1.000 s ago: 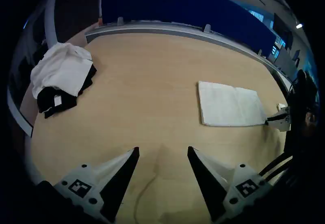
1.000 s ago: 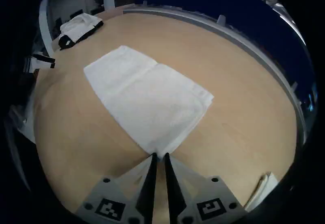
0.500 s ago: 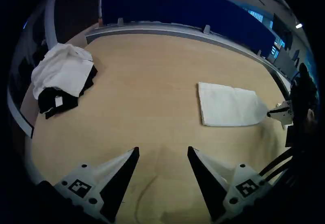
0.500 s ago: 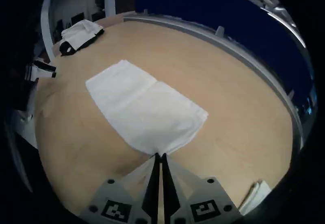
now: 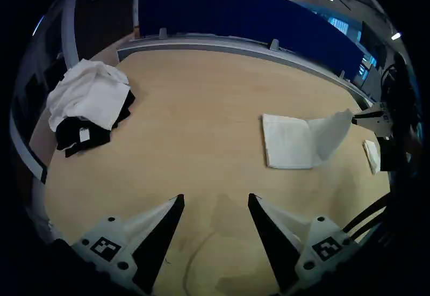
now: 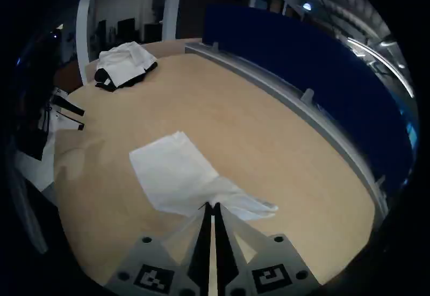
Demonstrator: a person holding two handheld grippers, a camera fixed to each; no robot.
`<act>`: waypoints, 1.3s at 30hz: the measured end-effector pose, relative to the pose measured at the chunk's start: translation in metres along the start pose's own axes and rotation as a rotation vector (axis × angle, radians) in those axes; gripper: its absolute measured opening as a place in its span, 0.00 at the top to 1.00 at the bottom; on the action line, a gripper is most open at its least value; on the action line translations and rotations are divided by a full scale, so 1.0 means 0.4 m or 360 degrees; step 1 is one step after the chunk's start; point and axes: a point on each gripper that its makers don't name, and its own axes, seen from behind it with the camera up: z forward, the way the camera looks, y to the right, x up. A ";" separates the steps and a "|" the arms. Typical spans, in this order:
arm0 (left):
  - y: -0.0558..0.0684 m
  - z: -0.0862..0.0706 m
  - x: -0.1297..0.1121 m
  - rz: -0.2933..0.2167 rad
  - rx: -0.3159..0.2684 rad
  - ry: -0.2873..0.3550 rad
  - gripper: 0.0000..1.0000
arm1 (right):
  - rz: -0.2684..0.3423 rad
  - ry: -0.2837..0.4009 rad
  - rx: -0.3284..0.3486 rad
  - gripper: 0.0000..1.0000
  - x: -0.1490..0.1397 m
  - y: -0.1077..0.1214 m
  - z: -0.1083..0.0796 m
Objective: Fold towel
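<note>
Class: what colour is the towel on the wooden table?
The towel is plain white, best seen in the right gripper view.

Left gripper (image 5: 215, 196) held low, fingers (image 5: 161, 226) spread apart; right gripper (image 6: 211, 206) held up, fingers (image 6: 203, 237) pinched together on the towel (image 6: 172, 172) corner

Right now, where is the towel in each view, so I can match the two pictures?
Left gripper view: towel right of centre on the table, its right corner held up by the right claw.
Right gripper view: towel low, centre-left, corner pinched in the right claw.
Shared landmark: clothes pile, far left in the left gripper view, top left in the right.
</note>
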 end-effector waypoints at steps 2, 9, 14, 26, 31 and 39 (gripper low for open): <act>-0.002 -0.006 -0.002 -0.0003 0.0001 0.0002 0.12 | -0.0023 -0.0001 0.0010 0.96 0.012 -0.007 0.004; -0.012 -0.030 -0.006 -0.0020 0.0006 0.0017 0.12 | -0.0102 -0.0005 0.0056 0.96 0.045 -0.041 0.023; -0.017 -0.051 -0.008 -0.0066 0.0002 0.0028 0.12 | -0.0187 -0.0002 0.0116 0.96 0.083 -0.081 0.054; -0.051 -0.100 -0.041 -0.0224 0.0037 0.0059 0.13 | -0.0377 -0.0093 0.0337 0.96 0.116 -0.247 0.206; -0.060 -0.112 -0.071 -0.0274 0.0049 0.0048 0.13 | -0.0350 -0.0167 0.0407 0.96 0.081 -0.311 0.283; -0.064 -0.113 -0.088 -0.0293 0.0050 0.0037 0.12 | -0.0286 -0.0219 0.0438 0.95 0.051 -0.340 0.321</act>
